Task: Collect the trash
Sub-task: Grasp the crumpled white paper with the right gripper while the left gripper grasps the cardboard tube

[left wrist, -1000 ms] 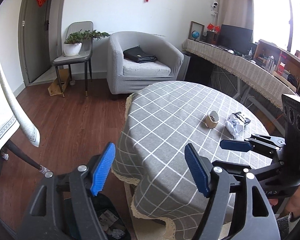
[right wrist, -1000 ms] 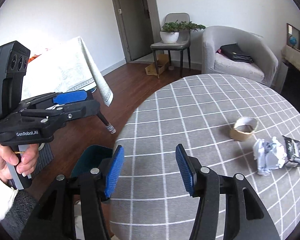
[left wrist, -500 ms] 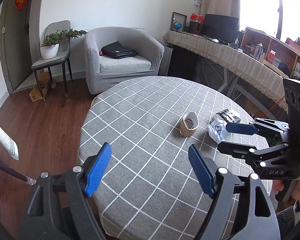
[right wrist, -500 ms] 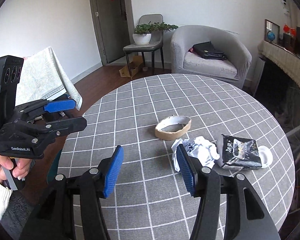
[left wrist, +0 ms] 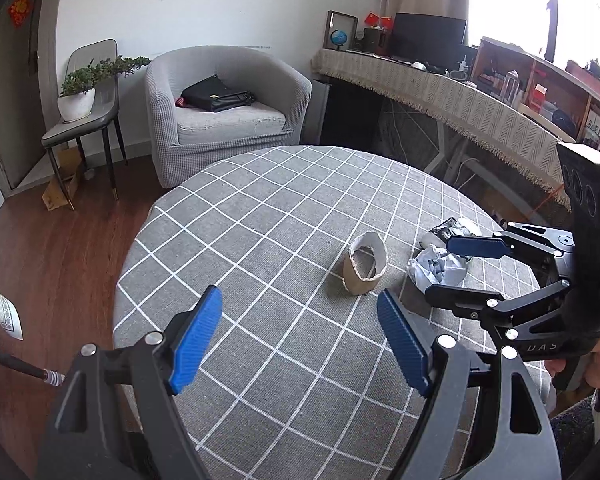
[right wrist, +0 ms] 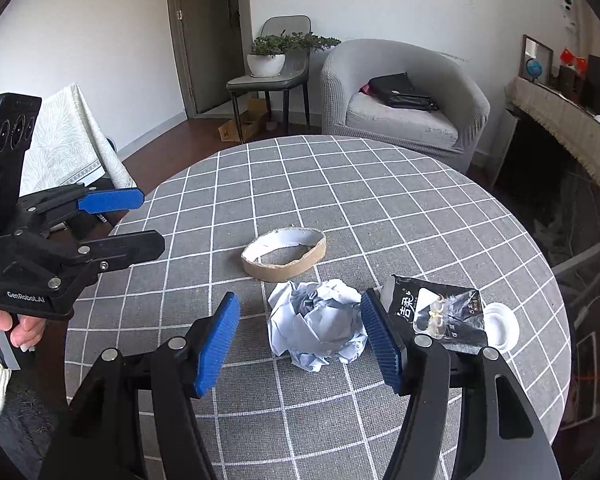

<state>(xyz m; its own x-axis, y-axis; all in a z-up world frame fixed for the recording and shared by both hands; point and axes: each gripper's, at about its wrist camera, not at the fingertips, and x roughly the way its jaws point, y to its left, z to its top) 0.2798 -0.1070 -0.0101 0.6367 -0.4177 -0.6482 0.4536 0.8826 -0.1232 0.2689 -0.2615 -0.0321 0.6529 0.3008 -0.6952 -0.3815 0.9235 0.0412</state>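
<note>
On the round table with a grey checked cloth (right wrist: 380, 200) lie a flattened cardboard tape ring (right wrist: 284, 254) (left wrist: 364, 264), a crumpled pale paper ball (right wrist: 316, 324) (left wrist: 432, 276), a black wrapper (right wrist: 444, 312) (left wrist: 444, 230) and a small white lid (right wrist: 500, 326). My right gripper (right wrist: 300, 300) (left wrist: 439, 269) hovers at the paper ball. Its jaws are opening and the ball lies between them, unpressed. My left gripper (left wrist: 298, 296) (right wrist: 140, 224) is open and empty over the cloth, short of the tape ring and to its left.
A grey armchair (left wrist: 220, 100) with a black bag stands behind the table. Left of it is a chair (left wrist: 80, 120) holding a potted plant. A cloth-covered counter (left wrist: 460, 92) runs along the right. Wooden floor (left wrist: 60, 248) lies left of the table.
Both grippers have swung from the table's left edge, above a bin on the floor, in over the table to the trash. The bin has left view. The right jaws stand wider.
</note>
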